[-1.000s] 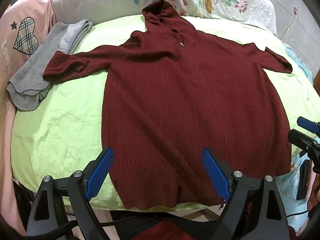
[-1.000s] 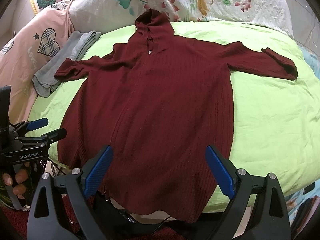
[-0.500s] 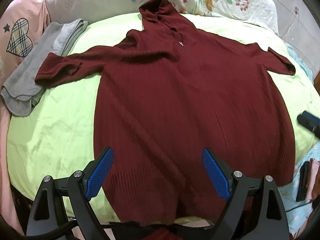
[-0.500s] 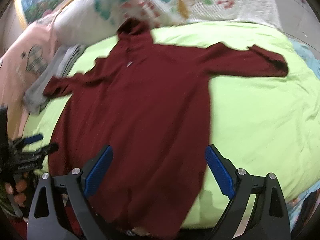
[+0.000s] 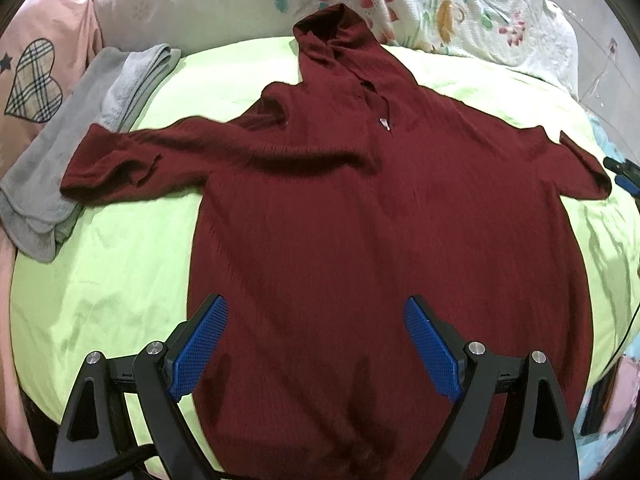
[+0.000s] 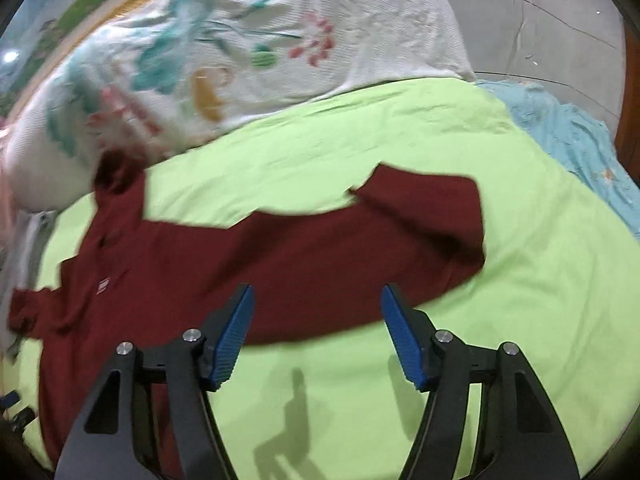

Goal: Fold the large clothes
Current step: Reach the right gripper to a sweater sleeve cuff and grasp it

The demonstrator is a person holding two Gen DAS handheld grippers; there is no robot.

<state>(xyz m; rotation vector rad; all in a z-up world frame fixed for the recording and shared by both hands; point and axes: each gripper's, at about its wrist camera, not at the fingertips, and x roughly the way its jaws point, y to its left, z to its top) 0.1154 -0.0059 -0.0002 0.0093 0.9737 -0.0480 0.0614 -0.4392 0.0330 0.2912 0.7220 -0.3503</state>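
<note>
A dark red hooded knit garment (image 5: 360, 208) lies flat, front up, on a lime green sheet (image 5: 112, 280), hood toward the pillows and both sleeves spread out. My left gripper (image 5: 316, 340) hovers open above its lower body, nothing between the blue pads. In the right wrist view the garment's right sleeve (image 6: 400, 224) stretches across the sheet (image 6: 520, 320). My right gripper (image 6: 316, 332) hangs over the sleeve's near edge, its jaws closing, with no cloth between the pads. Its tips (image 5: 620, 172) show at the left wrist view's right edge, beside the sleeve cuff.
A folded grey garment (image 5: 80, 148) lies left of the left sleeve. A pink cloth with a plaid heart (image 5: 36, 76) is at far left. A floral white quilt (image 5: 400, 8) bunches behind the hood. Light blue bedding (image 6: 568, 140) lies beyond the sheet's right side.
My right gripper swung from the garment's hem over to the right sleeve, and its jaws have narrowed. My left gripper moved forward over the garment's lower body and stays open.
</note>
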